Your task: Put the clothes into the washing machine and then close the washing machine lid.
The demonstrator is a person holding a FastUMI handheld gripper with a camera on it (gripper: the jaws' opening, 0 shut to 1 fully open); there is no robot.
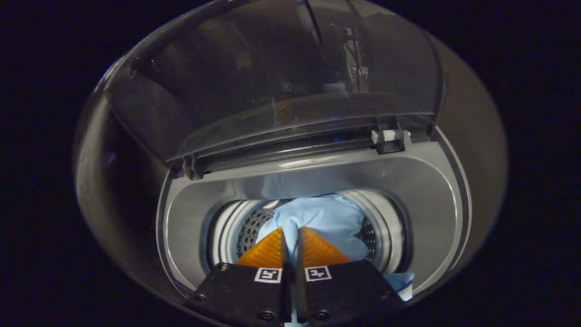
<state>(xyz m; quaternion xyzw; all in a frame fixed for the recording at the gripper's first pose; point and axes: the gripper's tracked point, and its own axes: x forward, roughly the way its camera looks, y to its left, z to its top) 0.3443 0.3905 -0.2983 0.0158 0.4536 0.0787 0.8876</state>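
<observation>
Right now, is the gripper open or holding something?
Gripper: shut on the light blue cloth, held over the washing machine drum; lid open.

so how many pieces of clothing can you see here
1. A light blue cloth is pinched in the closed gripper and hangs over the washing machine drum, under the raised lid. More could lie hidden beneath it.

Gripper (290,236): ridged fingers, apparently screwed mounts, square markers.
</observation>
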